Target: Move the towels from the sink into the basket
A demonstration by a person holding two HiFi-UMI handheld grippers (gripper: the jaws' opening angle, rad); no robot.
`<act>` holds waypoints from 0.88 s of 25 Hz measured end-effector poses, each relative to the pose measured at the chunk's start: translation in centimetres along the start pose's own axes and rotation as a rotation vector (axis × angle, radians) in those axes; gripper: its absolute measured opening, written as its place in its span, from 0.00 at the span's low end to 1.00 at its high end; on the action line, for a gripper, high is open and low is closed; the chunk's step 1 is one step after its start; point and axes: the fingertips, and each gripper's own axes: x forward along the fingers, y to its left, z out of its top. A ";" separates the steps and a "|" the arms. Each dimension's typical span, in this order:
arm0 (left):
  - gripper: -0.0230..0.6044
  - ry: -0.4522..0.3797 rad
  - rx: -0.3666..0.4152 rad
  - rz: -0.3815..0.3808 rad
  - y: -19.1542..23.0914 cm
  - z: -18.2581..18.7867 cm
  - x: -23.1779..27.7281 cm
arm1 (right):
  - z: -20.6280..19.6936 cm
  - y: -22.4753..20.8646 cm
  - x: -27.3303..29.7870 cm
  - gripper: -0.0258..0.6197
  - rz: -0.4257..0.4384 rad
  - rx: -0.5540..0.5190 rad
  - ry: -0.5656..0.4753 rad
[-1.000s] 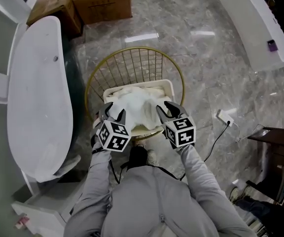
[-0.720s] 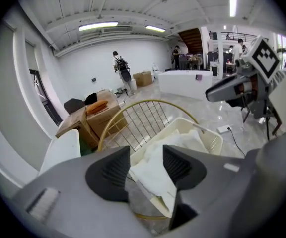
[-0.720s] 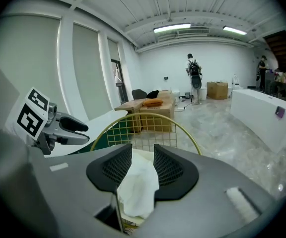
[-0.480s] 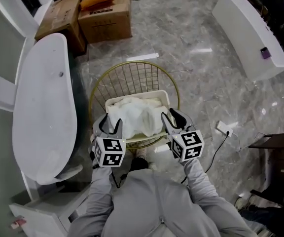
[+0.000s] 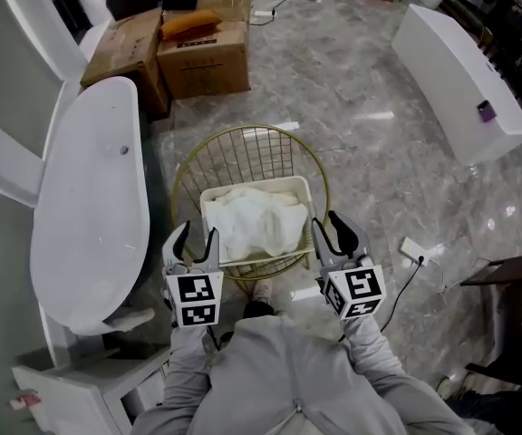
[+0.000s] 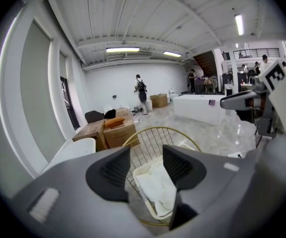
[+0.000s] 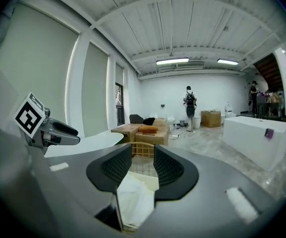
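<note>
The left gripper point(image 5: 198, 238) and right gripper point(image 5: 330, 228) have lifted clear of the towels point(image 5: 252, 221) (now lying in the basket point(image 5: 243, 132)) — jaws part-open, empty — so this load looks delivered.

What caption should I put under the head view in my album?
Left gripper and right gripper, open and empty, by the basket of towels.

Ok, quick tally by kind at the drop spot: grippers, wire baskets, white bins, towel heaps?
grippers: 2, the left gripper and the right gripper, both empty
wire basket: 1
white bin: 1, inside the basket
towel heap: 1, in the bin
total: 5
</note>
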 end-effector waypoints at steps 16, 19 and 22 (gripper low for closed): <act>0.44 -0.183 -0.024 0.077 0.5 2.4 -6.1 | 2.6 1.6 -3.9 0.25 -0.010 -0.074 -0.081; 0.44 -0.189 -0.021 0.084 0.8 2.5 -6.5 | 2.3 1.5 -4.3 0.25 -0.014 -0.069 -0.070; 0.44 -0.194 -0.019 0.088 1.0 2.5 -6.8 | 2.2 1.5 -4.5 0.25 -0.018 -0.064 -0.066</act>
